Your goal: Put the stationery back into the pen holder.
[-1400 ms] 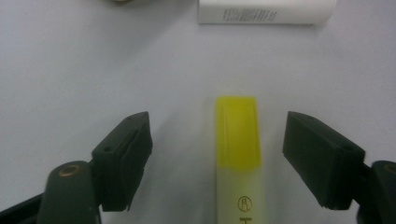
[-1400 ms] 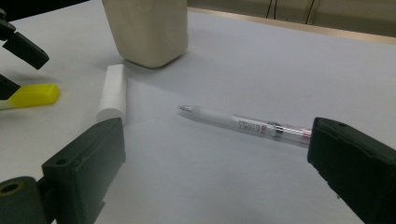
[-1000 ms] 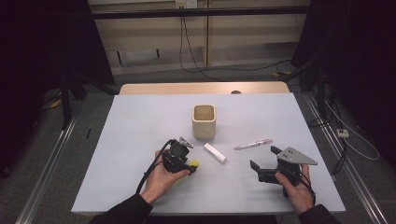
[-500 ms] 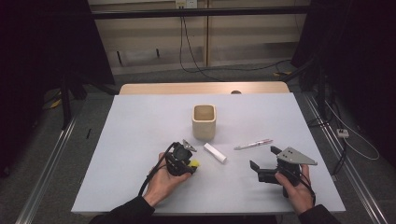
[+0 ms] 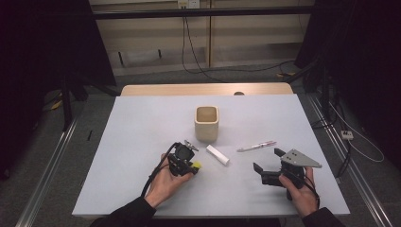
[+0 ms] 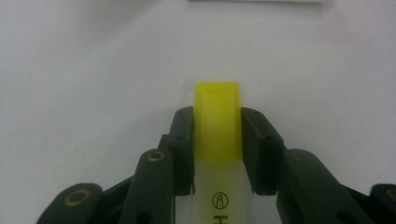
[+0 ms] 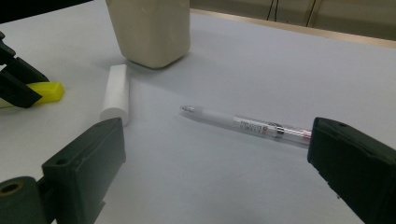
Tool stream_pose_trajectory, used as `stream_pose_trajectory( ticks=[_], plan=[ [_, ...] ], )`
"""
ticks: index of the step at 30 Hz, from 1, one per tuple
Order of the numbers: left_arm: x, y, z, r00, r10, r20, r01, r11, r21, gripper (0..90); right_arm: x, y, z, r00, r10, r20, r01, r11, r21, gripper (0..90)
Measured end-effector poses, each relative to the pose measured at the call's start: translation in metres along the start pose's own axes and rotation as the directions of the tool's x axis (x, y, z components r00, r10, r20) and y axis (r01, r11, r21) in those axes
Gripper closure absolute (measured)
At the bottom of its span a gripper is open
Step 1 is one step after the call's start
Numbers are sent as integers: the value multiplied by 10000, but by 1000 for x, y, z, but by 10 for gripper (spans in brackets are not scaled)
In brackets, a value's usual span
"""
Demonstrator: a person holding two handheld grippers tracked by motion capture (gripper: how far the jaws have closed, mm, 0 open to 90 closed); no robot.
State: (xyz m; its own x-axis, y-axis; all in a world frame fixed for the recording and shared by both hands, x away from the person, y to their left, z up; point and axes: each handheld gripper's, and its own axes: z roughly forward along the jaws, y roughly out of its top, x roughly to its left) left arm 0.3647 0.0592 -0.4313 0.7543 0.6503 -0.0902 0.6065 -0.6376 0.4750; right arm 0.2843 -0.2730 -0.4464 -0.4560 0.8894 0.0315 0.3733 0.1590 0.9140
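Note:
A yellow highlighter (image 6: 217,121) lies on the white table (image 5: 142,132). My left gripper (image 6: 217,116) is shut on it just behind the yellow cap, and its jaws have just been closing on it. In the high view the left gripper (image 5: 188,164) points right, with the cap (image 5: 195,165) sticking out. My right gripper (image 7: 217,135) stands open near the table's front right (image 5: 268,160), with nothing between its jaws. A clear pen (image 7: 247,123) lies just beyond them. A white cylinder (image 7: 115,93) lies between the two grippers.
A beige square cup (image 5: 206,124) stands upright at the table's middle, behind the white cylinder (image 5: 217,154) and the pen (image 5: 257,146). A wooden strip (image 5: 203,89) runs along the table's far edge. Cables trail over the floor beyond it.
The left jaws have closed in on the yellow highlighter. Both hands have stayed where they were.

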Motion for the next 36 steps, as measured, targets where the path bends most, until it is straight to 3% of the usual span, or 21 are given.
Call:
stream_pose_trajectory(
  ticks=[5,8,24,31,36],
  plan=[
    [6,-1,-2,9987,-317,395,316,9995,32,673,0,0,0,10000,8,-15,-8,10000,1,46],
    [7,-1,-2,9976,-500,485,510,9985,-188,673,0,0,0,10000,14,-6,-14,10000,-6,46],
    [16,0,-18,9937,-207,1099,324,9939,-1054,674,0,0,-1,10000,49,1,-49,10000,-15,45],
    [19,2,-27,9879,-226,1537,513,9814,-1851,673,0,0,-1,9999,101,-24,-101,9999,-27,45],
    [19,4,-35,9836,197,1794,250,9696,-2435,673,0,0,-1,10000,76,-23,-76,10000,-27,45]
  ],
)
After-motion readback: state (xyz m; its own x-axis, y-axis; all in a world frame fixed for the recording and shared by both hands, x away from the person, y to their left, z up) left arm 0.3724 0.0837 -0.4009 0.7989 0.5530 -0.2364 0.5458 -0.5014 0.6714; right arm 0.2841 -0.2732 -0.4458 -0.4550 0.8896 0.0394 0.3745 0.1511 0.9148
